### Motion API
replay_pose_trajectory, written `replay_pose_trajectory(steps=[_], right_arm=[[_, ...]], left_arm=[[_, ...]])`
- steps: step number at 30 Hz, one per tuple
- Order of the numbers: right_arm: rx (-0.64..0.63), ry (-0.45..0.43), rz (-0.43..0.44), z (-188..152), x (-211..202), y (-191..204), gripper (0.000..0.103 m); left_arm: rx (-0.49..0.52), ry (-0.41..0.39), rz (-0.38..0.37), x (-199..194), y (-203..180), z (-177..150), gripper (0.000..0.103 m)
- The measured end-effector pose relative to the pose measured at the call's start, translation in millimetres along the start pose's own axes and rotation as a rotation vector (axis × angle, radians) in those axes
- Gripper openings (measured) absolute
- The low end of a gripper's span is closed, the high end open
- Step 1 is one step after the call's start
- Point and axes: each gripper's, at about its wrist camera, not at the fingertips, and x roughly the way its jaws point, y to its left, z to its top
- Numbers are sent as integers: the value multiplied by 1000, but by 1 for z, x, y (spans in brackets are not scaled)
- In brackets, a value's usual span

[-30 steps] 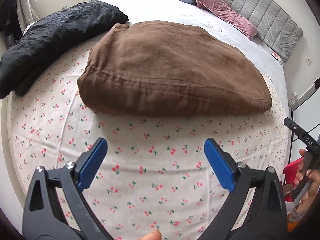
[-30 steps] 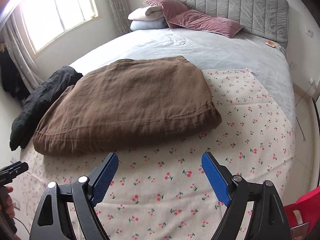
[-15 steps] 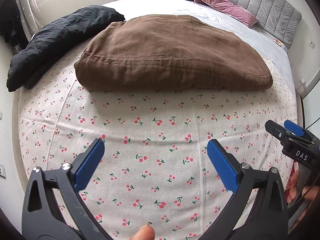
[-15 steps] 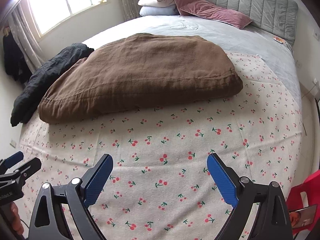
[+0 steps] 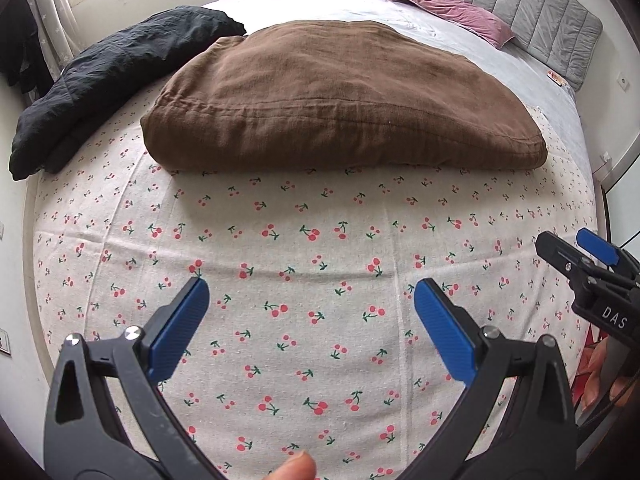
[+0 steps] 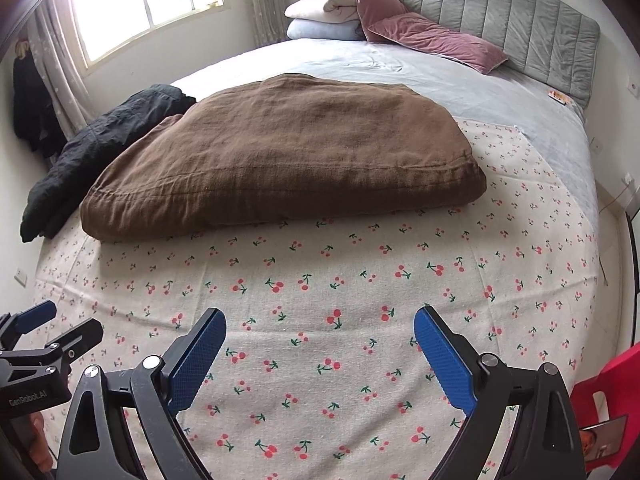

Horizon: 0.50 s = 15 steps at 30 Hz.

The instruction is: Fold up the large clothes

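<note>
Two grippers, the left gripper (image 5: 306, 312) and right gripper (image 6: 320, 340), both gape wide and empty above the cherry-print sheet (image 6: 320, 280), near one folded brown garment (image 6: 288, 152) beside one black garment (image 6: 100, 144) on the bed (image 6: 460, 80).

The bed (image 6: 532, 120) carries a grey sheet and, over its near part, a cherry-print cloth (image 6: 320, 280). A folded brown garment (image 6: 280, 152) lies on the cloth. A black garment (image 6: 100, 148) lies at the left edge, touching the brown one. Pillows (image 6: 420, 32) and folded bedding (image 6: 320, 16) rest against the grey headboard (image 6: 500, 4).
</note>
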Motion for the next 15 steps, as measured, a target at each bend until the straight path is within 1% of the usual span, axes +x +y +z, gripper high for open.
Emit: replay_pose_trajectory(steps=[7, 15], right_arm=[[-1, 7, -2, -1, 3, 3, 96], [1, -9, -10, -1, 2, 3, 96]], left_arm=[[-5, -6, 6, -1, 3, 1, 102], [-13, -25, 16, -5, 7, 2, 102]])
